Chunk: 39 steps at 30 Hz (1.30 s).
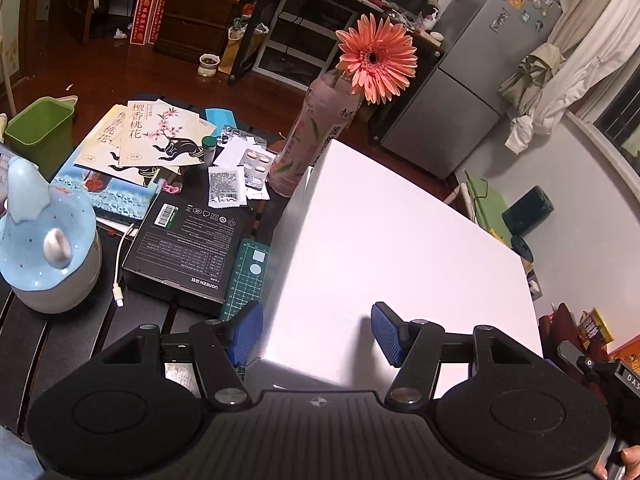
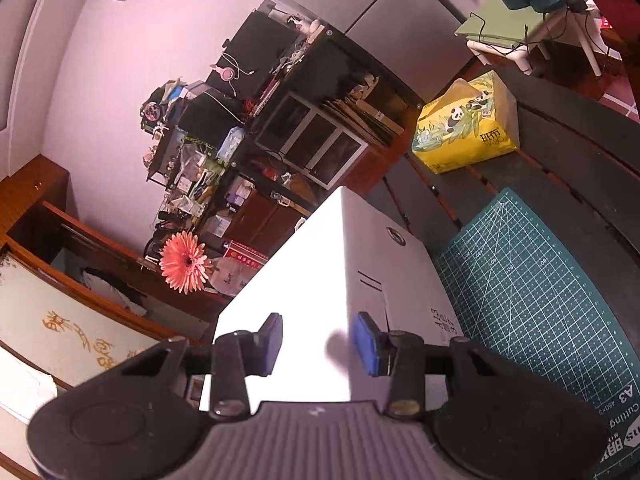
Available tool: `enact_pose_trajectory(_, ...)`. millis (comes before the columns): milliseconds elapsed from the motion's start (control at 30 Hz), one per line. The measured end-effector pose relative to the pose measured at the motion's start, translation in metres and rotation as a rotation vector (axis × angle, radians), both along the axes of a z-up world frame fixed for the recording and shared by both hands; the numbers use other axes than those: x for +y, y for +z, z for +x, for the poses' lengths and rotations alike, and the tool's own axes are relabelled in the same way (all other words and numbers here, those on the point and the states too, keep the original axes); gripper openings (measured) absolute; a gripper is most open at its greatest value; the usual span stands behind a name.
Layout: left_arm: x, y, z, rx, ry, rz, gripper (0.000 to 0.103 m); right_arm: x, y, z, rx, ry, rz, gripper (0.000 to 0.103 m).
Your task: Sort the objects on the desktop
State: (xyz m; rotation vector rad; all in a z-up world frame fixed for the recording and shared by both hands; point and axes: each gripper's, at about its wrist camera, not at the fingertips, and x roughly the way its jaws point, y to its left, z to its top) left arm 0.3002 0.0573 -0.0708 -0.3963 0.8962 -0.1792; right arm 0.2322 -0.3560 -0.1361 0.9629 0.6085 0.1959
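Both grippers sit at the big white box point(image 1: 400, 248) on the cutting mat point(image 2: 536, 280) — left gripper point(image 1: 316, 332) and right gripper point(image 2: 320, 342) both spread wide, each straddling a near corner, box running off toward 12 o'clock — neither's clamped yet, I'd say.

White box point(image 1: 392, 240), green gridded cutting mat point(image 2: 532, 292), blue-padded fingers point(image 1: 386, 334).

A grey fridge point(image 1: 476, 80) is standing against the pale wall. Black shelving point(image 2: 280, 92) is sitting cluttered on a glossy red-brown floor point(image 1: 168, 76).
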Motion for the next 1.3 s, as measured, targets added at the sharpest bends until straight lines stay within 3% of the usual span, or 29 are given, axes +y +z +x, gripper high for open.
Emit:
enact_pose_trajectory(467,-0.002,-0.006,0.001,0.044,-0.013,0.002,0.058,-0.003,-0.004,0.005,-0.020,-0.035,0.024,0.039)
enact_pose_trajectory(1300,-0.016,-0.013,0.001,0.041,-0.025,0.037,0.058,-0.007,-0.015,0.016,-0.036,-0.091,0.052,0.039)
